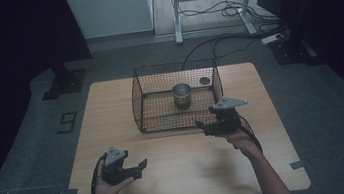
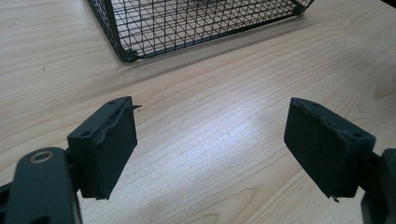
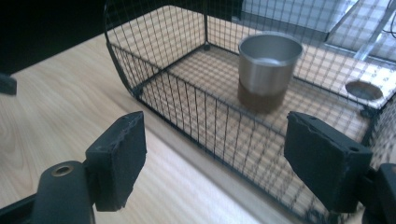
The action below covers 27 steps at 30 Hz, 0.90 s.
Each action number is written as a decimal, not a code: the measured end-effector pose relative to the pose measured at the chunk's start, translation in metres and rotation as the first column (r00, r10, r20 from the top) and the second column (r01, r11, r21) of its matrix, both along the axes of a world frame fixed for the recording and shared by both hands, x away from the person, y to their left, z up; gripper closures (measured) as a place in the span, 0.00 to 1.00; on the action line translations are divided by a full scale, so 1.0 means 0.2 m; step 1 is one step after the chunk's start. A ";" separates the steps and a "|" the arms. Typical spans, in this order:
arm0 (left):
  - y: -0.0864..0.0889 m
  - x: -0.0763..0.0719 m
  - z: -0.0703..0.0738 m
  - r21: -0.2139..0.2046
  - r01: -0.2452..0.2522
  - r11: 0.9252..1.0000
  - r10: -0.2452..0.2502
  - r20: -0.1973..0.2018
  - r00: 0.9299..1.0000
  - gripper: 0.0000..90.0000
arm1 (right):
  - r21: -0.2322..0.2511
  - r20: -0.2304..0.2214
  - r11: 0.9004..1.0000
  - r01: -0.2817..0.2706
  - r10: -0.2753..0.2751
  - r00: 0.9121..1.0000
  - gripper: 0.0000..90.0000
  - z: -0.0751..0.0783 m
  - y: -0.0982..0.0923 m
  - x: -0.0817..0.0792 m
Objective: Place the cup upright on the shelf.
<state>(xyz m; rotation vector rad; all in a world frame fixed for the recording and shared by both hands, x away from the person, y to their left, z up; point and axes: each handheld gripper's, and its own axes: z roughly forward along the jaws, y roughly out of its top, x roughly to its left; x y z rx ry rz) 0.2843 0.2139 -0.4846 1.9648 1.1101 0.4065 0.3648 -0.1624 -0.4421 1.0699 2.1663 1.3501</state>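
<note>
I am holding my right gripper (image 3: 215,140) with its jaws released and gripping nothing, just outside the black wire mesh basket (image 3: 154,42); the round silver metal cup (image 3: 270,65) is standing upright inside it; my left gripper (image 2: 210,135) is hovering, jaws likewise released, over the pale wooden table (image 2: 224,79).

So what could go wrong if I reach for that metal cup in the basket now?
The right gripper faces the wire basket's front wall, so its open jaws could snag the mesh or shove the basket along the table. The metal cup stands upright and unbraced; a glancing touch might tip it.
</note>
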 end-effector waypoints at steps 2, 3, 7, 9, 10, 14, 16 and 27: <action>0.00 0.00 0.00 0.003 0.002 1.000 -0.002 0.000 1.000 0.19 | 0.001 0.001 1.000 0.014 -0.014 1.000 0.23 -0.04 -0.03 -0.04; -0.01 0.00 0.00 0.004 0.001 1.000 -0.001 -0.003 1.000 0.19 | 0.010 0.006 1.000 0.022 -0.022 1.000 0.23 -0.07 -0.05 -0.08; -0.01 0.00 -0.01 0.010 0.003 1.000 -0.003 -0.004 1.000 0.19 | 0.005 0.011 1.000 0.028 -0.028 1.000 0.23 -0.15 -0.09 -0.15; -0.01 0.00 -0.01 0.008 0.000 1.000 0.000 -0.004 1.000 0.19 | 0.002 0.008 0.999 0.035 -0.035 0.999 0.23 -0.18 -0.10 -0.18; -0.01 0.00 -0.01 0.008 -0.001 1.000 0.001 -0.003 1.000 0.19 | 0.000 0.004 0.999 0.039 -0.039 0.999 0.23 -0.20 -0.11 -0.20; 0.00 0.00 -0.01 0.012 -0.004 1.000 0.004 -0.004 1.000 0.19 | -0.013 -0.010 0.999 0.042 -0.042 0.999 0.23 -0.29 -0.13 -0.24; 0.00 0.00 -0.01 0.010 -0.005 1.000 0.005 -0.004 1.000 0.19 | -0.016 -0.025 0.999 0.046 -0.046 0.999 0.23 -0.32 -0.14 -0.24; 0.01 0.00 0.00 0.007 -0.010 1.000 0.010 0.000 1.000 0.19 | -0.025 -0.039 0.998 0.063 -0.064 0.997 0.23 -0.36 -0.15 -0.24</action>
